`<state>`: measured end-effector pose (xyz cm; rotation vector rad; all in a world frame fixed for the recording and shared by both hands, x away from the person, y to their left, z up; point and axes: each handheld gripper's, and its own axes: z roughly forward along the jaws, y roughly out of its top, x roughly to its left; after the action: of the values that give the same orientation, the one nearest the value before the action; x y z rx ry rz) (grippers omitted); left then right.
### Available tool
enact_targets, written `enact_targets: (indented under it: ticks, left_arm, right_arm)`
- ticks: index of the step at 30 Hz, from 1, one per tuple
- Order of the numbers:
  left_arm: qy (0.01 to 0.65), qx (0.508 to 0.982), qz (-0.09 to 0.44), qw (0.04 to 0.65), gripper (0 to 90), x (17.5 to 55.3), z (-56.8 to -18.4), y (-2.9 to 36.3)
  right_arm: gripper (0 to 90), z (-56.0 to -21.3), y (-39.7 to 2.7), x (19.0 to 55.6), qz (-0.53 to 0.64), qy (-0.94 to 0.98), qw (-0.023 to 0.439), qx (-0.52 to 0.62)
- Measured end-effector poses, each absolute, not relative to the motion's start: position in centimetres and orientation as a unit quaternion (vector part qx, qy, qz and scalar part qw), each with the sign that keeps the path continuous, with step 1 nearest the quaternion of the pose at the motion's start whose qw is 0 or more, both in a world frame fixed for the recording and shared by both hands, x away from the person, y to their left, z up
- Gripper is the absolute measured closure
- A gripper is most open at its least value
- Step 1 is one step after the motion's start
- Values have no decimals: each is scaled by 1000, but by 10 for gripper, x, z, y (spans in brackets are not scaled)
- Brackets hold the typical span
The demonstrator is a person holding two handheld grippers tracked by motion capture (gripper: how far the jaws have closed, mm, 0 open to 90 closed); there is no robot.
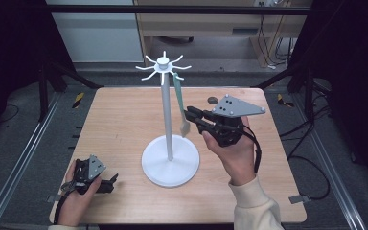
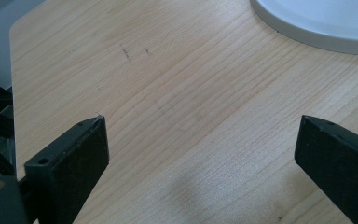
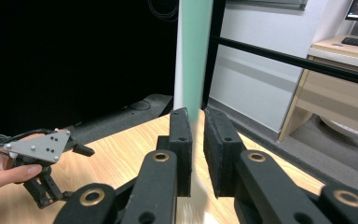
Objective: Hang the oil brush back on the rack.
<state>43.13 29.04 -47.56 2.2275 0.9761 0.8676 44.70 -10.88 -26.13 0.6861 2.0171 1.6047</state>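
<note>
Right claw (image 3: 193,154), black jaws narrow, clamps a flat green spatula (image 3: 193,56) hanging from the white stand (image 1: 167,103); top cut off, pale tip blurred. Left claw (image 2: 200,154) wide over woodgrain bench (image 2: 177,93).

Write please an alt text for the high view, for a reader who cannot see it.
The right gripper, held in a person's hand, grips a green-handled utensil hanging from a white hook stand in the middle of a wooden table. The left gripper rests open near the table's front left corner.
</note>
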Motion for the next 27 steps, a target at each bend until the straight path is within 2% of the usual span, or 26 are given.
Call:
enact_targets:
  ticks: [5, 10, 14, 15, 16, 17, 27]
  left_arm:
    - [364, 828, 323, 277, 24, 431, -476, 291]
    - [364, 828, 323, 277, 24, 431, -475, 291]
    - [366, 827, 323, 280, 24, 431, -476, 291]
    - [366, 827, 323, 280, 24, 431, -476, 291]
    - [367, 826, 323, 280, 24, 431, -476, 291]
    - [366, 827, 323, 279, 24, 431, -476, 291]
    - [365, 827, 325, 278, 24, 431, -475, 291]
  right_arm:
    - [800, -260, -119, 444, 582, 732, 245, 255]
    - [727, -263, -138, 447, 559, 724, 282, 290]
    - [562, -269, -151, 452, 527, 719, 312, 327]
    - [562, -269, -151, 452, 527, 719, 312, 327]
    - [448, -274, -156, 457, 505, 725, 323, 340]
    - [415, -277, -157, 458, 495, 725, 326, 350]
    - [232, -292, -162, 467, 479, 721, 330, 377]
